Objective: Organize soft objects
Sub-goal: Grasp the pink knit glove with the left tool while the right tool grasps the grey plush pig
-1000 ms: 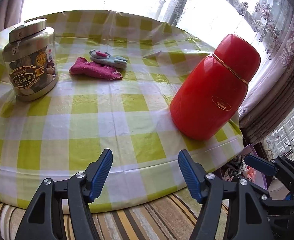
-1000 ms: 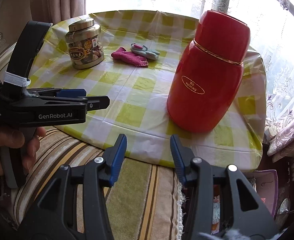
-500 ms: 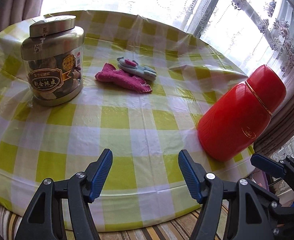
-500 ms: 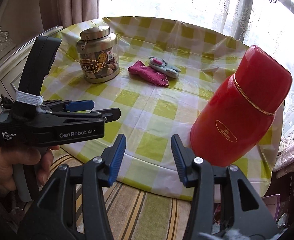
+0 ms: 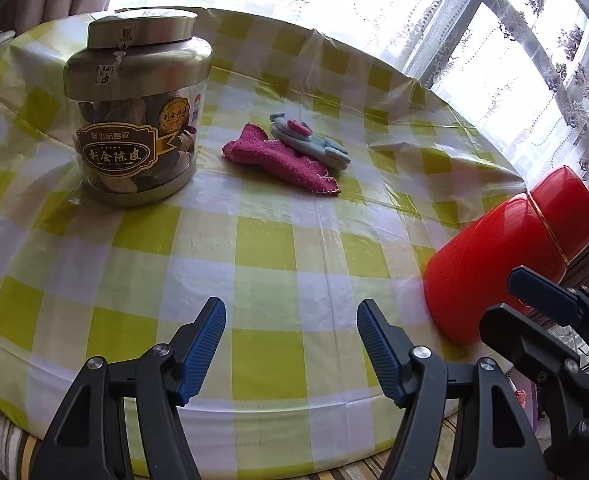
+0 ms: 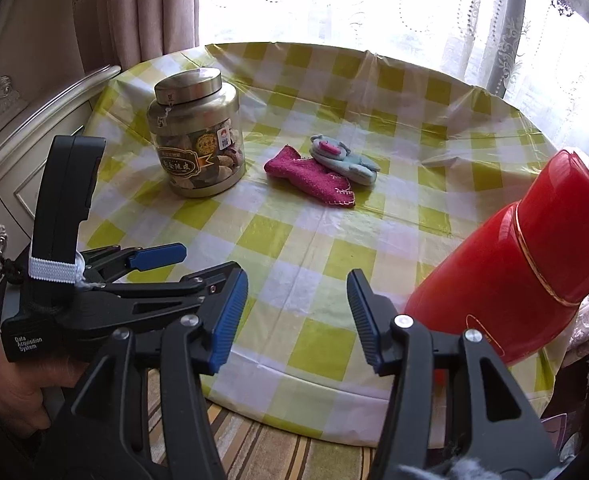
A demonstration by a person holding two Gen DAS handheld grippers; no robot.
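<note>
Item: two soft pieces on my checked bench (image 5: 262, 248), both claws empty.
Pink knitted sock (image 5: 282, 160) at 12 o'clock of my left claw (image 5: 290, 344), pale blue plush toy (image 5: 310, 144) lying on it; jar (image 5: 134, 120) at 10, red flask (image 5: 506, 256) at 3. Left claw released; right claw (image 6: 298, 316) released, jaws just been widening, nothing between.

Both claws advanced over table (image 5: 254, 248); right claw (image 6: 297, 312) opened wider, empty.
</note>
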